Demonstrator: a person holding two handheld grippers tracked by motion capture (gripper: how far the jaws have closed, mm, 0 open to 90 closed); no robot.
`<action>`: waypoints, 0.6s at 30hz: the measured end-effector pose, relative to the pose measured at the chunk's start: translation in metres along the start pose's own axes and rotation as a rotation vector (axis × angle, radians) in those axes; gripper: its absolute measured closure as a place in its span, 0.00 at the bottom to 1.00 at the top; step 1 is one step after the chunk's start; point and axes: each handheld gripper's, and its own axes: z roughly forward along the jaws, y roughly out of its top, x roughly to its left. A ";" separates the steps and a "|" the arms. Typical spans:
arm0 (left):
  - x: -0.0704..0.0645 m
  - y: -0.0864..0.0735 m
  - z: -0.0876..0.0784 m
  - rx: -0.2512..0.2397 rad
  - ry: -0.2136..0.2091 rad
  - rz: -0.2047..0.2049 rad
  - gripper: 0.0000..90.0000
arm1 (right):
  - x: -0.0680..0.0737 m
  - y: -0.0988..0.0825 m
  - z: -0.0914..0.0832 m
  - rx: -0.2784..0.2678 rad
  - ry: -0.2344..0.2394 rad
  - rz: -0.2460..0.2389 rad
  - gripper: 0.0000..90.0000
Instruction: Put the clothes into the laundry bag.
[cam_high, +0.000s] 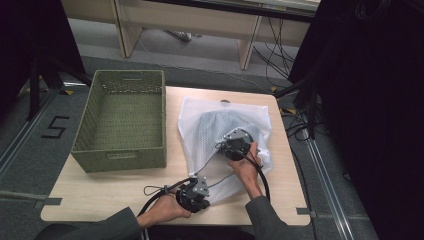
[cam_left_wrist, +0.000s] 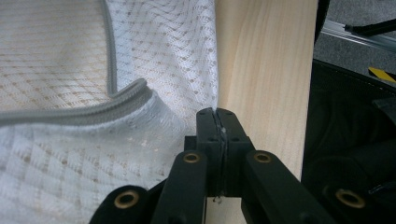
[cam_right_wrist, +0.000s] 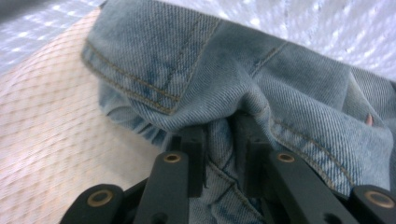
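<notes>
Item: white mesh laundry bag, lying on the right half of a light wooden table, its opening edged with a grey zipper band; no label or print can be read on it. Contents: a bundle of faded blue jeans with tan stitching, showing as a grey-blue mass through the mesh in the high view. Left gripper, at the near edge of the table, jaws pressed together on a thin fold of the bag's mesh at its near corner, the cloth caught between the pads in the left gripper view. Right gripper, farther and to the right, on top of the bag; its jaws are clamped on a bunched fold of the jeans, with denim squeezed between them. Green woven basket, rectangular, on the far left of the table, well apart from the bag. Writing: a black figure "5" marked on the grey floor left of the table.
</notes>
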 end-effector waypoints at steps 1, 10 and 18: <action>0.000 0.000 0.000 0.001 0.002 0.003 0.98 | -0.002 -0.001 -0.001 -0.005 0.015 0.015 0.84; 0.001 -0.001 -0.001 -0.001 -0.003 0.006 0.98 | -0.013 -0.003 -0.003 -0.027 -0.020 0.029 0.86; 0.000 -0.001 0.000 -0.003 -0.010 -0.024 0.97 | -0.025 -0.012 -0.004 -0.032 0.018 0.123 0.79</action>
